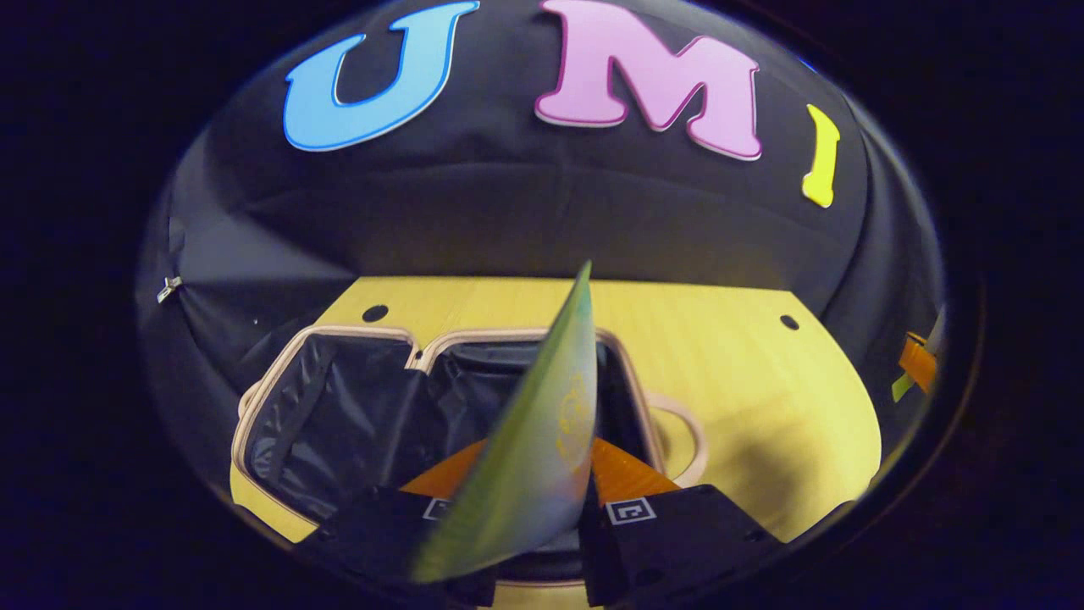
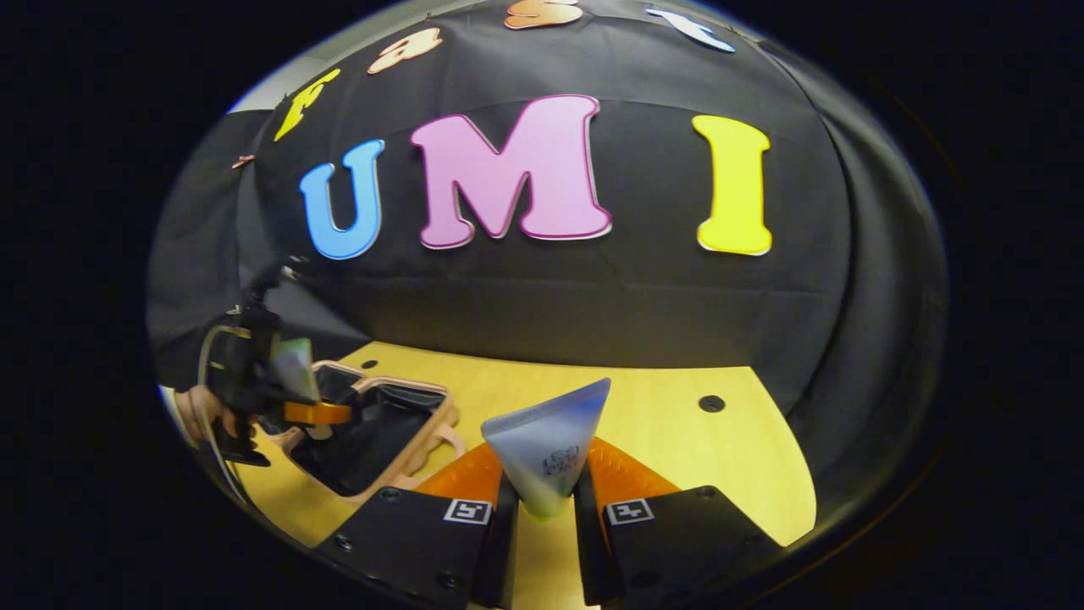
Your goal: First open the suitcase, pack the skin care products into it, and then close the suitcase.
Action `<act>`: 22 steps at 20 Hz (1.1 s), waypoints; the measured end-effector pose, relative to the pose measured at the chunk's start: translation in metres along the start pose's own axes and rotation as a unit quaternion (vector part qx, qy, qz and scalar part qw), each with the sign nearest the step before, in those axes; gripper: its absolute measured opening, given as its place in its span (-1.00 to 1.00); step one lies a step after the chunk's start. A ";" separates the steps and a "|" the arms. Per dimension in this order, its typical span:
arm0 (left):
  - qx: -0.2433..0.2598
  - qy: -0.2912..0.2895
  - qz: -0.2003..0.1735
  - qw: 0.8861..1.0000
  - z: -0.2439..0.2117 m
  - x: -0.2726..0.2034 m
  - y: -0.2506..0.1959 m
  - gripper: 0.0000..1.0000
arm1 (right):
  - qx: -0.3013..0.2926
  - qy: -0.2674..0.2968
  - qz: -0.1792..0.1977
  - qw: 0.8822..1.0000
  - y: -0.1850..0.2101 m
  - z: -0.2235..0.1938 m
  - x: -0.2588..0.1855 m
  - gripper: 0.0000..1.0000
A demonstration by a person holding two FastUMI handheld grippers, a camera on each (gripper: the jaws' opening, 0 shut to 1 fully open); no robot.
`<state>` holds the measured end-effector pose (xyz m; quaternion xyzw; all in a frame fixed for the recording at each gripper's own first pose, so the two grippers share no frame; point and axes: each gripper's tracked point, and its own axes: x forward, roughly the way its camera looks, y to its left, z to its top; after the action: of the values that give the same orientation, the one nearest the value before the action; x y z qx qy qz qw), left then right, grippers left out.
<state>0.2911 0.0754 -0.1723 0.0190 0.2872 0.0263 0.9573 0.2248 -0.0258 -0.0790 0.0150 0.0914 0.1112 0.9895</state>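
Left gripper view: the left gripper (image 1: 542, 517) is clamped on a green skin care tube (image 1: 529, 449), held over the open suitcase (image 1: 356, 407) lying on the wooden table (image 1: 762, 373). Gripped by one end, the tube could swing or slip and land outside the rim. The right gripper view adds the right gripper (image 2: 542, 508), closed on a second, bluish tube (image 2: 550, 445) over bare table, and the left gripper's holder's hand (image 2: 196, 413) (farther off, beside the case).
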 end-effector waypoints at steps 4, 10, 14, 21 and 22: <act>-0.003 0.123 -0.005 0.992 -0.045 0.032 0.025 -0.20 | 0.010 0.001 0.050 0.999 0.052 0.011 0.000 -0.32; 0.000 0.234 0.014 0.972 -0.085 0.058 0.034 -0.20 | 0.026 0.016 0.104 0.994 0.092 0.011 -0.003 -0.33; 0.000 0.199 0.035 0.979 -0.063 0.059 0.042 -0.05 | 0.026 0.026 0.117 0.992 0.101 0.008 -0.001 -0.33; -0.039 -0.026 0.048 0.998 0.020 -0.051 0.071 0.93 | -0.009 0.049 0.120 0.992 0.142 -0.002 0.046 -0.32; -0.037 -0.048 0.057 0.997 0.025 -0.073 0.086 0.94 | -0.016 0.054 0.123 0.991 0.154 -0.004 0.055 -0.32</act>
<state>0.2409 0.1559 -0.1067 0.0009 0.2384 0.0909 0.9669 0.2437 0.1371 -0.0849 0.0042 0.1403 0.2339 0.9621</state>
